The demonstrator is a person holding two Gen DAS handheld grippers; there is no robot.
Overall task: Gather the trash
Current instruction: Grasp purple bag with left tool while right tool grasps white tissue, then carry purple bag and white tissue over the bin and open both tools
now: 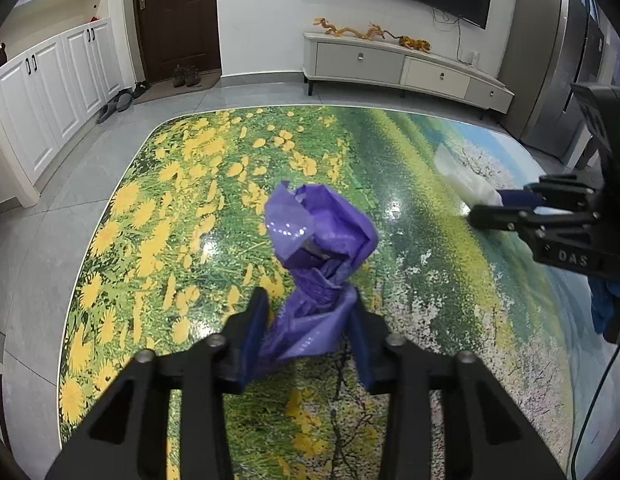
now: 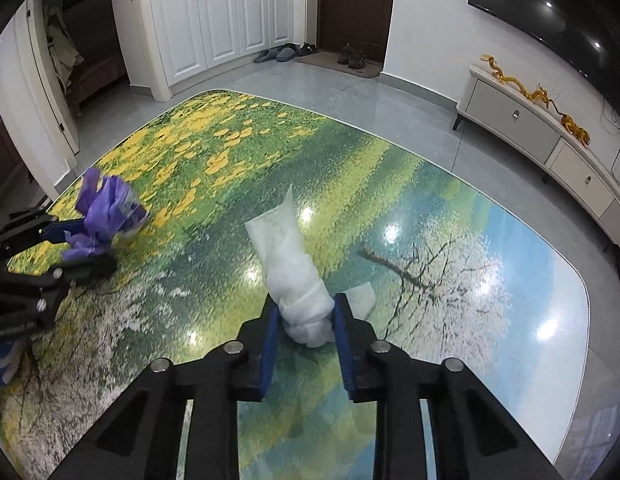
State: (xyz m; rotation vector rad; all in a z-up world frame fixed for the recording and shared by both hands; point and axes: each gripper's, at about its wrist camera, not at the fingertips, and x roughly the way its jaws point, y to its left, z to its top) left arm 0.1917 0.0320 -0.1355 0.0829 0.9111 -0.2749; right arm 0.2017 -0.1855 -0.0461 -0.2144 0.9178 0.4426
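While both grippers point down at a glossy table [image 1: 182, 184] printed with yellow flowers, grass and a blossoming tree, each has its blue pads pressed onto a piece of trash. The left gripper [image 1: 310, 320] pinches the near end of a crumpled purple bag [image 1: 321, 232], whose bunched neck sits between the pads and whose fuller, twisted part stands up and away over the flower print. In the right wrist view that gripper [image 2: 86, 240] shows at the left edge with the purple bag [image 2: 110, 208] caught in it. The right gripper [image 2: 306, 320] is closed narrowly on the near end of a white wad [image 2: 286, 256], a rolled, tissue-like piece that juts forward above the green middle of the table [image 2: 469, 320], with one loose corner sticking out just right of the right pad. From the left wrist view the right gripper [image 1: 485, 206] reaches in from the right edge, the white wad [image 1: 465, 180] at its tips. The two pieces are well apart. Beyond the table lie a grey tiled floor [image 1: 246, 88], white cabinets [image 1: 50, 96], a dark door [image 1: 178, 16], a TV stand [image 1: 397, 66] and shoes [image 1: 186, 76].
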